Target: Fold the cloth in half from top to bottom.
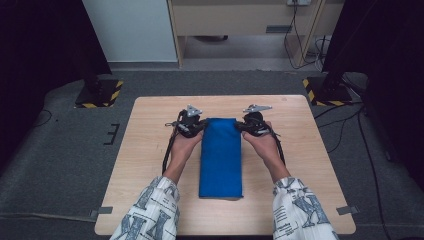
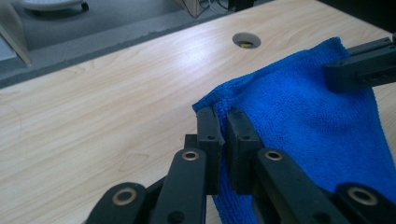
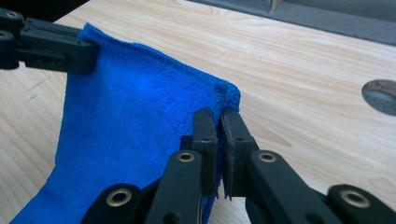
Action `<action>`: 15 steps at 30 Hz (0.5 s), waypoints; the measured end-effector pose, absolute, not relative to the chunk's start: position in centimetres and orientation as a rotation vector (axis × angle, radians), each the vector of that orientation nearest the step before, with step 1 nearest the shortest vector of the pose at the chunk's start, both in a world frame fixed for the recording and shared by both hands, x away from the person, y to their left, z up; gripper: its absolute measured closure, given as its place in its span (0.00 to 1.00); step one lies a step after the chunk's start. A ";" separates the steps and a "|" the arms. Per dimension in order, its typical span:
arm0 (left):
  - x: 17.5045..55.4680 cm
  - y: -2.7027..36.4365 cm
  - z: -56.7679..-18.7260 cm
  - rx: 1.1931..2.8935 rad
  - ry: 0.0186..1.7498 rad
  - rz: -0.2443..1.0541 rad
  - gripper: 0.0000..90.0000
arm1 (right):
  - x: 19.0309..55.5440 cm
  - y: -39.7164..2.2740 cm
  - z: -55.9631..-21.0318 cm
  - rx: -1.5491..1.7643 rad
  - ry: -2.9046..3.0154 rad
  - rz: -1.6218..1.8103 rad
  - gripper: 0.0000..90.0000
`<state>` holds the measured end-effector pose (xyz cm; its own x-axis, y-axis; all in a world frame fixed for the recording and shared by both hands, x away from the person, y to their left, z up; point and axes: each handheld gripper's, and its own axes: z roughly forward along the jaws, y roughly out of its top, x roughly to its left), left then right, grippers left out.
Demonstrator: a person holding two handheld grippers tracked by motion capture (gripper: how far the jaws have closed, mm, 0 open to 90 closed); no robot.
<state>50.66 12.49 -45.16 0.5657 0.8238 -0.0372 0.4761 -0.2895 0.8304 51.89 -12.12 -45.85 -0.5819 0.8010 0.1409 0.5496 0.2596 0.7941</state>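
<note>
Centre of frame: left gripper (image 1: 202, 125) and right gripper (image 1: 239, 125) each pinch a far corner of the blue cloth (image 1: 220, 157) on the table (image 1: 150, 150).

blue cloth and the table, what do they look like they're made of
Blue cloth: looks like soft microfibre or terry, matte; a fuzzy looped nap and a stitched hem show at the corners, and it drapes limply.
Table: pale wood-grain top with a slight sheen, probably laminate or veneer; which one cannot be told.
</note>
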 end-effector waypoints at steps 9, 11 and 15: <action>51.4 13.0 -44.1 1.890 1.058 0.516 0.94 | 52.5 -11.8 -44.9 1.218 2.231 1.247 0.95; 51.5 12.9 -44.0 1.894 1.055 0.523 0.94 | 52.7 -11.7 -44.8 1.217 2.224 1.245 0.95; 51.6 12.9 -43.9 1.898 1.056 0.536 0.94 | 53.0 -11.6 -44.5 1.206 2.205 1.244 0.95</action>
<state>51.61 12.91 -43.91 0.5467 0.8362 -0.0423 0.4597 -0.2576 0.8499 52.99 -11.59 -44.51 -0.5843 0.8040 0.1102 0.5102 0.2583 0.8203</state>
